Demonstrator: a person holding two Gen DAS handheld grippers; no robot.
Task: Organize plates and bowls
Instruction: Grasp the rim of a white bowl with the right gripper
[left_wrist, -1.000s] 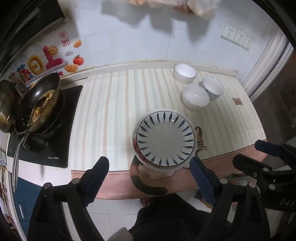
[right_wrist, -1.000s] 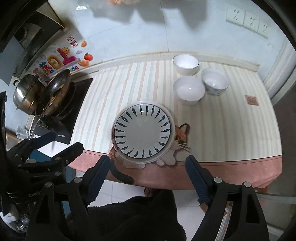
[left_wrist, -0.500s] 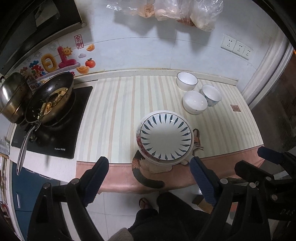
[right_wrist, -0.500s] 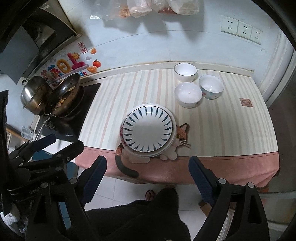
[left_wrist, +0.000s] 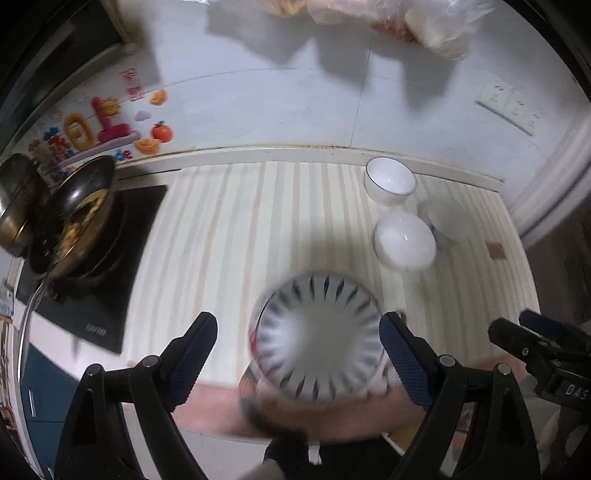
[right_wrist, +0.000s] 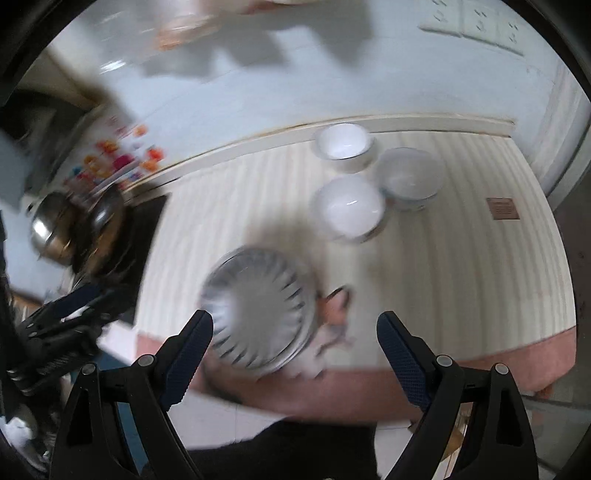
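Striped tabletop carries a plate stack, three bowls behind, wok far left; both tools, left tool and right tool, gape released, nothing between.

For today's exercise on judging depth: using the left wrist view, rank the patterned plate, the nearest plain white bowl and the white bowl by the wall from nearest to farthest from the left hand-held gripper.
1. Patterned plate: between the fingers of the left hand-held gripper, at the counter's front edge.
2. Plain white bowl: beyond the plate, to the right.
3. White bowl by the wall: farthest back.
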